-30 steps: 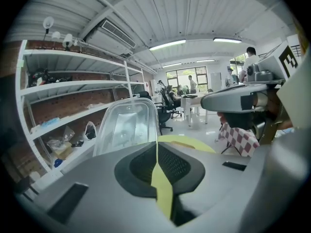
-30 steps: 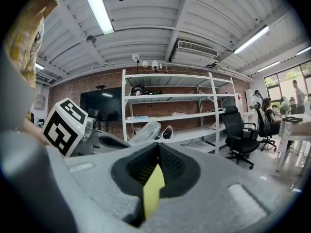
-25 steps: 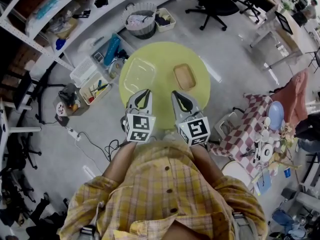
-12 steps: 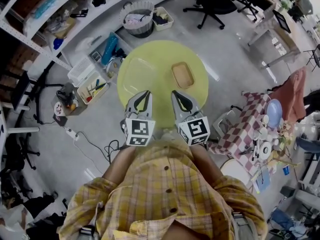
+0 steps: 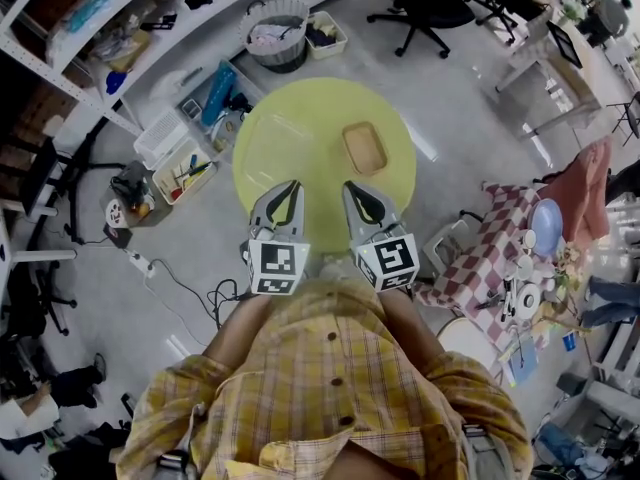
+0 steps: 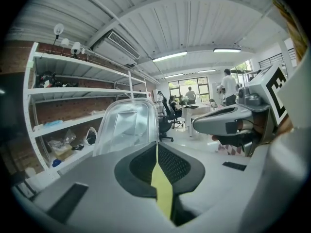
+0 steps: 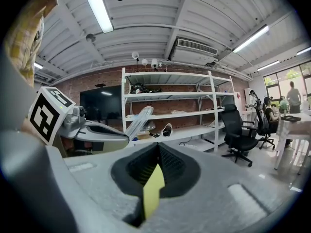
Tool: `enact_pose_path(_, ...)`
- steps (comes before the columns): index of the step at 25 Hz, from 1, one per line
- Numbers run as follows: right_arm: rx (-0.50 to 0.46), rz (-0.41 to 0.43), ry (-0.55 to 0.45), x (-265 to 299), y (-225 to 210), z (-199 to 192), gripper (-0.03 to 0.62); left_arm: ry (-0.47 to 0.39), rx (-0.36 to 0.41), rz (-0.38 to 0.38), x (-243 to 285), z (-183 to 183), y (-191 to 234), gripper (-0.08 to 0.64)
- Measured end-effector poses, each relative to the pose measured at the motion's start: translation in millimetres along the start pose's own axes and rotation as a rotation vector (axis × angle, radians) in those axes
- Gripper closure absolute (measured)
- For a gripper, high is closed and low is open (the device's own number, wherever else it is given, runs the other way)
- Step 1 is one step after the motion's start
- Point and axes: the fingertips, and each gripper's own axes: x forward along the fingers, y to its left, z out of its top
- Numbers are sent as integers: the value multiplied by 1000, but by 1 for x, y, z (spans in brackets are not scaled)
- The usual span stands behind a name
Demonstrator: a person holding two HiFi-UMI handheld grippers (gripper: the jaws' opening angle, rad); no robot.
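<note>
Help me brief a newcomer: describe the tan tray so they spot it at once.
Find the round yellow table. The tray lies on its right half, ahead of the right claw. It is tan and opaque, unlike the clear lid held by the left claw.

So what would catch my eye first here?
The round yellow table below the person in the head view, with a small tan tray on it. Then the clear plastic lid standing up from the shut left gripper, beside the right gripper, shut and empty.
</note>
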Motion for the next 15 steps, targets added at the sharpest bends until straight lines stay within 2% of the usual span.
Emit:
enact_pose_path(8,19,-1,-11,-5,1,-3,595,-39,0,27,-9,4,2,548)
enact_pose_path(15,27,-5,-4,-4,2,-5,595,-35,-3,17,-10,1,2,548)
